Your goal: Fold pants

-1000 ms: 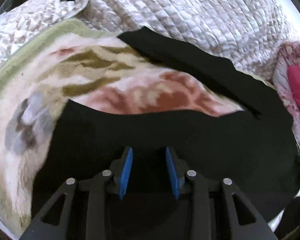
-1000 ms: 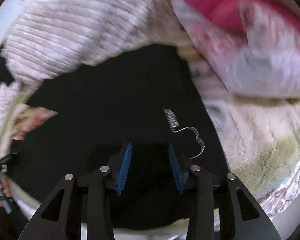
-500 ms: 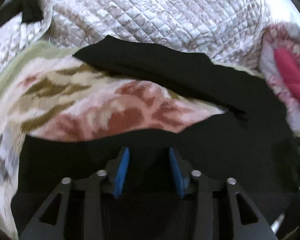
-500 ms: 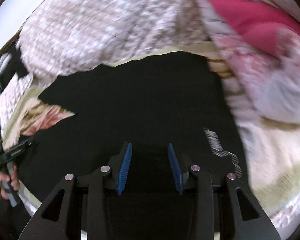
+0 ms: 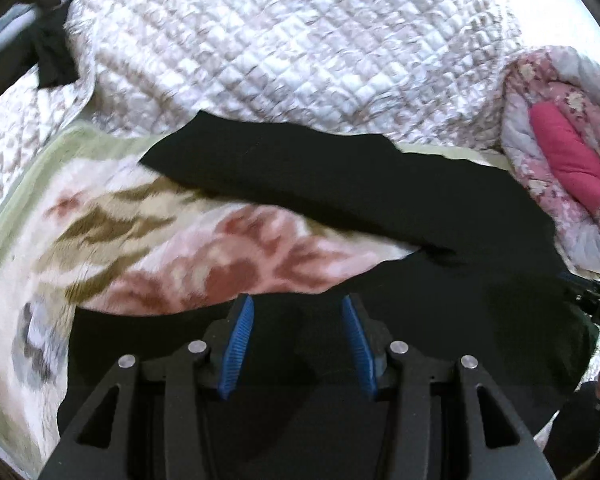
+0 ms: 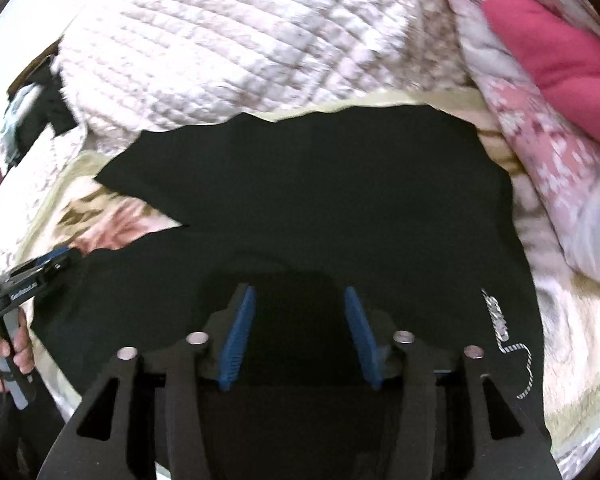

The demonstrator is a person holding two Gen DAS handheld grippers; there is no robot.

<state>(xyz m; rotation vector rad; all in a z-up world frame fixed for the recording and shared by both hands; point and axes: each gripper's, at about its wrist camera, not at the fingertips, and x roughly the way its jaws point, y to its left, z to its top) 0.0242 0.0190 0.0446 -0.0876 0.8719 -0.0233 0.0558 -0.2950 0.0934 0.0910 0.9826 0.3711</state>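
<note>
Black pants [image 5: 380,184] lie spread on a floral fleece blanket [image 5: 112,240] on the bed, legs splayed in a V: far leg runs along the foot of the quilted cover [image 5: 280,48], near leg passes under my left gripper [image 5: 298,340]. In the left wrist view the blanket shows through the gap between the two legs.

Left gripper: fingers [image 5: 236,348] parted wide, nothing between the blue pads. It hovers over the near leg; whether it touches the cloth I cannot tell.

Right gripper [image 6: 300,336]: fingers [image 6: 236,336] likewise wide apart, holding nothing, above the broad upper part of the pants [image 6: 320,200]. A white printed logo [image 6: 508,344] sits just right of the right fingers, near the garment's edge.

Judgement: the pants are laid flat so that one leg can be brought over the other. My two grippers are stationed well apart along the near side, probably to pick up that edge at two points and keep the cloth from sagging. No fold yet made.

Rolled pink floral bedding [image 5: 560,168] crowds the pants at the right; it may hinder a clean lay.
</note>
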